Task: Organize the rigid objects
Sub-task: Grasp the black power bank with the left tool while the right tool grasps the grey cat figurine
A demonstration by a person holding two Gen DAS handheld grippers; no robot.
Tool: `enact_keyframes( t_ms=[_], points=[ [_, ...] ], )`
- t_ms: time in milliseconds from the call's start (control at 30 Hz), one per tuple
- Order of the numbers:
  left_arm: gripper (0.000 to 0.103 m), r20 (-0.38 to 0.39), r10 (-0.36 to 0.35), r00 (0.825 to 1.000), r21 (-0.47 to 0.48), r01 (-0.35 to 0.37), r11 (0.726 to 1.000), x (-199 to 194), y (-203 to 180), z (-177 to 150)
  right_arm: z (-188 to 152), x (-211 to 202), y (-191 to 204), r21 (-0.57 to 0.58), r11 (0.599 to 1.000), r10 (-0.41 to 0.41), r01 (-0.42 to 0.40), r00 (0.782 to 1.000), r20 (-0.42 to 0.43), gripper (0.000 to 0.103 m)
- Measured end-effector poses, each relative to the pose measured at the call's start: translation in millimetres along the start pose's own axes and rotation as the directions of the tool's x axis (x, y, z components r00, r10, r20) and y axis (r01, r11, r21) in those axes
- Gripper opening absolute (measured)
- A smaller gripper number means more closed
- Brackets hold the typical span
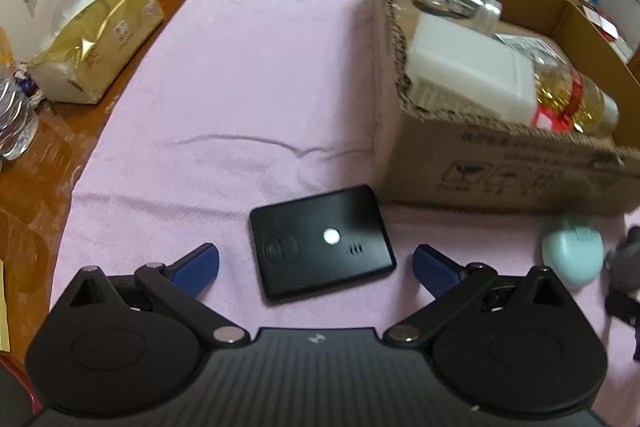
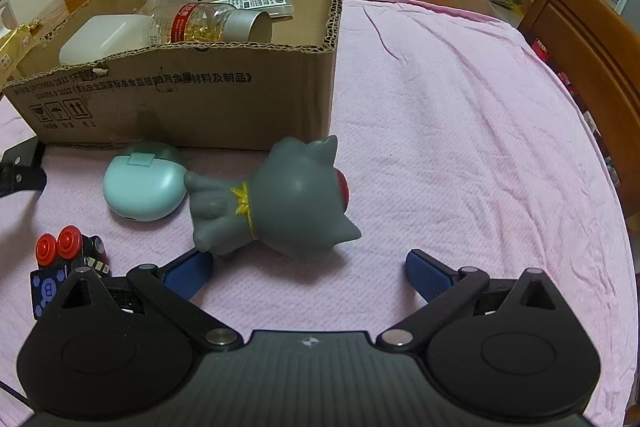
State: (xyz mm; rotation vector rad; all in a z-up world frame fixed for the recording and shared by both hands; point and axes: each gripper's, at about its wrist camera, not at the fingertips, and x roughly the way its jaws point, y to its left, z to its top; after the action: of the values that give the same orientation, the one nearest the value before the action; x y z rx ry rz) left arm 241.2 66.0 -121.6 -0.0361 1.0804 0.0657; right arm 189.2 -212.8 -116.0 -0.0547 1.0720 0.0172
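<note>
A flat black device [image 1: 322, 241] lies on the pink cloth [image 1: 240, 87], just ahead of my left gripper [image 1: 316, 269], which is open with the device between its blue fingertips. A mint-green case [image 1: 572, 253] sits to its right. In the right wrist view, a grey cat figurine [image 2: 280, 199] lies on its side in front of my open right gripper [image 2: 308, 273], touching the mint-green case [image 2: 140, 187]. A small black gadget with red buttons [image 2: 66, 265] lies at the left. The cardboard box [image 2: 192, 99] holds a white case [image 1: 468, 71], a capsule bottle [image 2: 208, 23], a jar and a remote.
A gold tissue pack [image 1: 100, 39] and a crumpled water bottle [image 1: 14, 119] stand on the wooden table [image 1: 36, 187] left of the cloth. Wooden chairs [image 2: 588, 39] stand at the far and right sides. The cardboard box [image 1: 500, 163] walls off the cloth's right in the left view.
</note>
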Motion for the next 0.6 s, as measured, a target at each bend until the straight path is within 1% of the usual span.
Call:
enact_keyframes(
  t_ms=[67, 133, 167, 200, 233, 267, 367, 467, 533, 600],
  points=[
    [0.102, 0.002, 0.011, 1.000, -0.017, -0.011, 1.000, 2.6, 1.9, 2.2, -0.3, -0.2, 0.1, -0.001, 1.000, 0.000, 0.000, 1.000, 0.001, 0.103],
    [0.098, 0.006, 0.017, 1.000, -0.030, -0.016, 0.999, 1.5, 0.7, 2.5, -0.6, -0.5, 0.1, -0.001, 1.000, 0.000, 0.000, 1.000, 0.003, 0.103],
    [0.090, 0.016, 0.016, 1.000, -0.029, -0.016, 0.999, -0.5, 0.1, 2.1, -0.7, -0.6, 0.1, -0.001, 1.000, 0.000, 0.000, 1.000, 0.004, 0.103],
    [0.080, 0.028, 0.012, 1.000, -0.017, -0.011, 1.000, -3.0, -0.9, 1.6, -0.7, -0.6, 0.1, -0.001, 1.000, 0.000, 0.000, 1.000, 0.004, 0.103],
    [0.075, 0.033, 0.001, 0.999, -0.005, -0.001, 1.000, -4.5, -1.7, 1.6, -0.9, -0.7, 0.3, -0.002, 1.000, 0.000, 0.000, 1.000, 0.006, 0.103],
    [0.073, 0.036, -0.005, 0.999, 0.013, 0.005, 1.000, -5.9, -3.1, 0.9, -1.2, -0.9, 0.4, -0.003, 1.000, 0.000, 0.000, 1.000, 0.007, 0.103],
    [0.073, 0.039, -0.026, 0.999, 0.049, 0.024, 0.999, -8.7, -3.3, -3.8, -1.5, -1.4, 0.3, -0.004, 1.000, 0.001, -0.001, 1.000, 0.010, 0.103],
    [0.073, 0.026, -0.061, 0.998, 0.113, 0.057, 0.992, -14.3, -0.5, -11.3, -1.9, -1.8, -0.3, -0.013, 1.000, 0.006, -0.006, 1.000, 0.009, 0.103],
    [0.074, 0.014, -0.097, 0.995, 0.184, 0.093, 0.979, -19.1, 0.9, -19.2, -2.7, -2.4, -1.1, -0.026, 1.000, 0.015, -0.014, 1.000, 0.012, 0.103],
    [0.074, 0.007, -0.109, 0.994, 0.210, 0.105, 0.972, -23.3, 4.1, -26.0, -5.2, -3.1, -2.3, -0.039, 0.999, 0.022, -0.021, 0.999, 0.028, 0.103]
  ],
)
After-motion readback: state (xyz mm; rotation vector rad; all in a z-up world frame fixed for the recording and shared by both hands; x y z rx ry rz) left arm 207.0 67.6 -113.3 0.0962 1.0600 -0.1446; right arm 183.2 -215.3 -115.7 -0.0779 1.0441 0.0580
